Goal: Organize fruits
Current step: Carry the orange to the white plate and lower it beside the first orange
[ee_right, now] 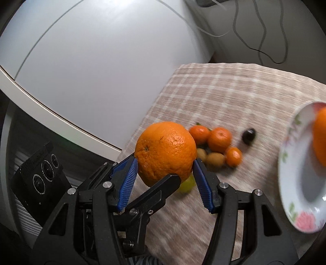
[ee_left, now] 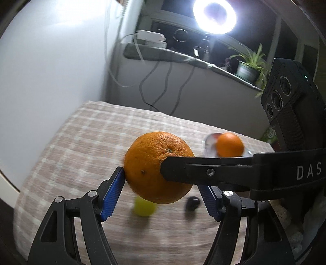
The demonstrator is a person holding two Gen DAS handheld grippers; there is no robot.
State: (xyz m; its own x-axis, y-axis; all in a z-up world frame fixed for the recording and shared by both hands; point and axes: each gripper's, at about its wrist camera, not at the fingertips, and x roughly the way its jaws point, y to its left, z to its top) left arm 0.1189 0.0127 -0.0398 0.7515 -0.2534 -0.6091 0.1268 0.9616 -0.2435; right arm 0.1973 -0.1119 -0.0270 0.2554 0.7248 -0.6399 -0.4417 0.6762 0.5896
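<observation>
A large orange (ee_left: 150, 169) (ee_right: 165, 150) is held in the air above the checked tablecloth (ee_left: 81, 142) by both grippers at once. My left gripper (ee_left: 161, 183) is shut on it, blue pads on its sides; my right gripper's finger (ee_left: 183, 170) crosses in front. My right gripper (ee_right: 165, 173) is shut on the same orange, and the left gripper's finger (ee_right: 161, 189) reaches under it. A floral plate (ee_right: 293, 183) (ee_left: 207, 142) at the right holds another orange (ee_left: 229, 144) (ee_right: 319, 134).
Below on the cloth lie small tangerines (ee_right: 219, 139), brown kiwis (ee_right: 215, 160), a dark plum (ee_right: 249, 135) (ee_left: 192, 202) and a yellow-green fruit (ee_left: 143, 207) (ee_right: 186, 184). A white appliance (ee_right: 91, 61) stands left of the table. A ring light (ee_left: 215, 16) and a potted plant (ee_left: 247, 67) are behind.
</observation>
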